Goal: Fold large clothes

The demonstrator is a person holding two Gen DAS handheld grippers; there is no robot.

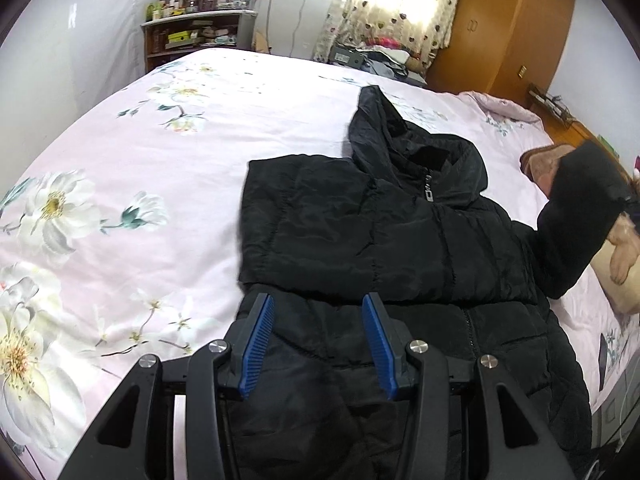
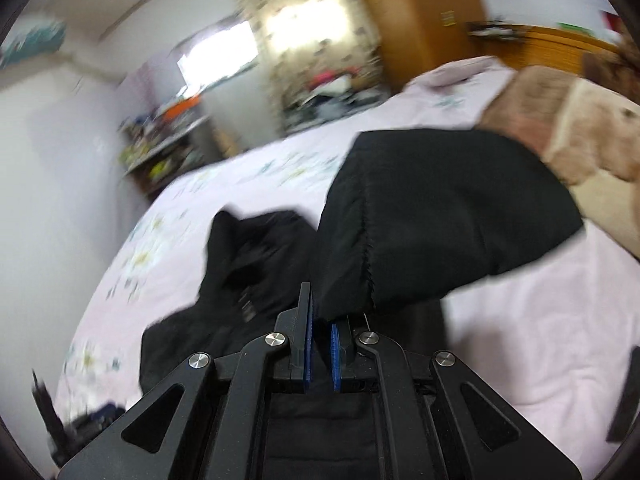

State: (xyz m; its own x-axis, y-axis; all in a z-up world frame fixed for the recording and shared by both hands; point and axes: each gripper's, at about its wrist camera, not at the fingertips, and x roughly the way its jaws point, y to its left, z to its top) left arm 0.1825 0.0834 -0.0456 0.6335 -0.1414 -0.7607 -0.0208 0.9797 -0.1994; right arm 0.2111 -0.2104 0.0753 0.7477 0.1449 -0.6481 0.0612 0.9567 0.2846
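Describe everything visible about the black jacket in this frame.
The jacket is a black quilted puffer with a hood and a front zipper, of slightly shiny fabric. It lies front-up on the pink floral bedspread. One sleeve is folded across the chest; the other sleeve is lifted, pinched by the right tongs. The left tongs are open above its lower body.

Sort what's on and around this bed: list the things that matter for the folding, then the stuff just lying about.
For the job:
jacket
its right sleeve, clamped in the right tool
left tool, open over the hem
bed

Lying about:
plush toy
shelf
wardrobe
curtain
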